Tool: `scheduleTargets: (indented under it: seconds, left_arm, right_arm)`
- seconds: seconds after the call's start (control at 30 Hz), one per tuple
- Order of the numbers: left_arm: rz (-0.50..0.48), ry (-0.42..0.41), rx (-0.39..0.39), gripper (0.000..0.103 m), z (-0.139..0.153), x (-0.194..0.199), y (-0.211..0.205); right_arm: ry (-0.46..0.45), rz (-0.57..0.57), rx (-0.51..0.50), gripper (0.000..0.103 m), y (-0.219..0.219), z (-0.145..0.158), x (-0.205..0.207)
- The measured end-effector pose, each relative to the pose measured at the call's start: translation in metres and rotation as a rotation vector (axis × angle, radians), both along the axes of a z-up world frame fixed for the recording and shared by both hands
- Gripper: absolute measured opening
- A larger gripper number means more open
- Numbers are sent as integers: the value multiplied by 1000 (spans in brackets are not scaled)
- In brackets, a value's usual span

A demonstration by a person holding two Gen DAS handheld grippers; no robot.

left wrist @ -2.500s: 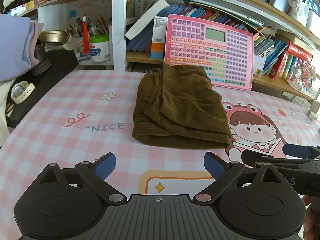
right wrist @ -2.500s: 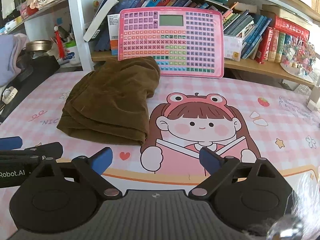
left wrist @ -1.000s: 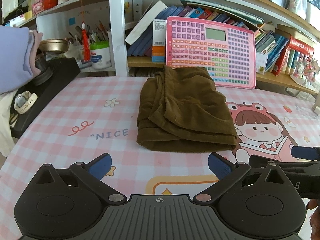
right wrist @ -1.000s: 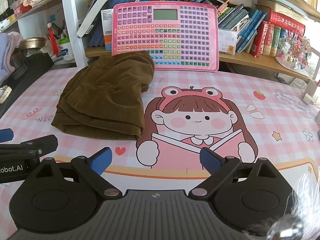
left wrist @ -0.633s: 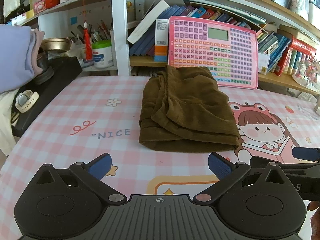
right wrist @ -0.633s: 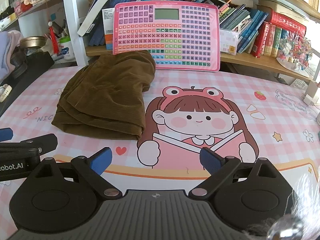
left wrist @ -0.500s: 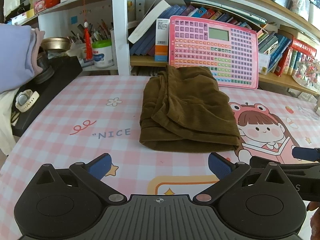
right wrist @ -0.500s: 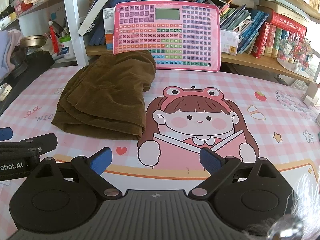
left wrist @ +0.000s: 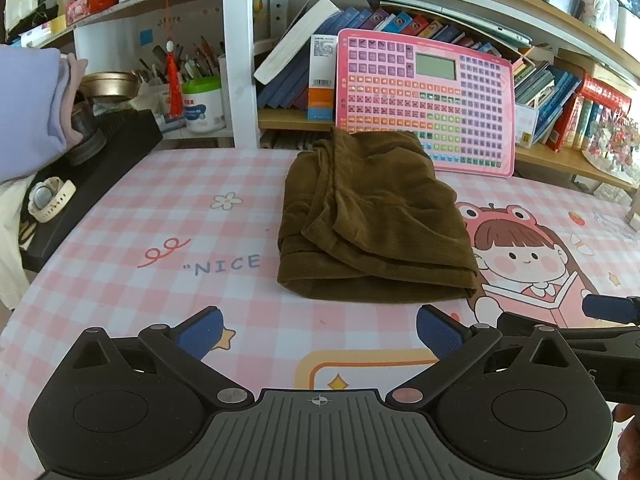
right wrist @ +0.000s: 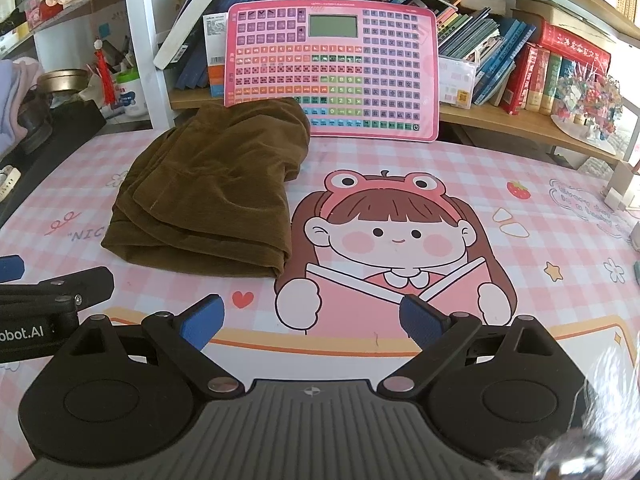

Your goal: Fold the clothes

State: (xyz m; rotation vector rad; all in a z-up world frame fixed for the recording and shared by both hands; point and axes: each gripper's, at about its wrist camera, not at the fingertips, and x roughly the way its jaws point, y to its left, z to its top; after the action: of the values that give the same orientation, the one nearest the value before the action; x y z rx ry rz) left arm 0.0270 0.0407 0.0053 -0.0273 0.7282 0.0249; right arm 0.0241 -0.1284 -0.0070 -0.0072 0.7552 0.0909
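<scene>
Garment: the brown corduroy garment [left wrist: 372,232] lies folded in a compact stack on the pink checked bench [left wrist: 160,216], its far end touching the pink keyboard toy [left wrist: 424,100].
Left gripper [left wrist: 318,330]: jaws wide, holding nothing, hovering short of the stack's near fold.
Right gripper [right wrist: 312,318]: jaws wide, empty, over the cartoon girl print [right wrist: 394,240], beside the stack.
Why so: both sit clear of the cloth, so the fold looks finished.
Risk: loose upper layers could slip.

The brown garment [left wrist: 372,220] covers the pink keyboard board's [left wrist: 428,100] lower-left corner — "NICE" lettering [right wrist: 82,235] half hidden.
</scene>
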Motion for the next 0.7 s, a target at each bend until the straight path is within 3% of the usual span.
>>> scheduleTargets:
  seconds: [0.7]
  left_arm:
    - [-18, 13, -26, 103, -2, 3, 4]
  right_arm:
    - [7, -16, -4, 95, 2, 0, 0]
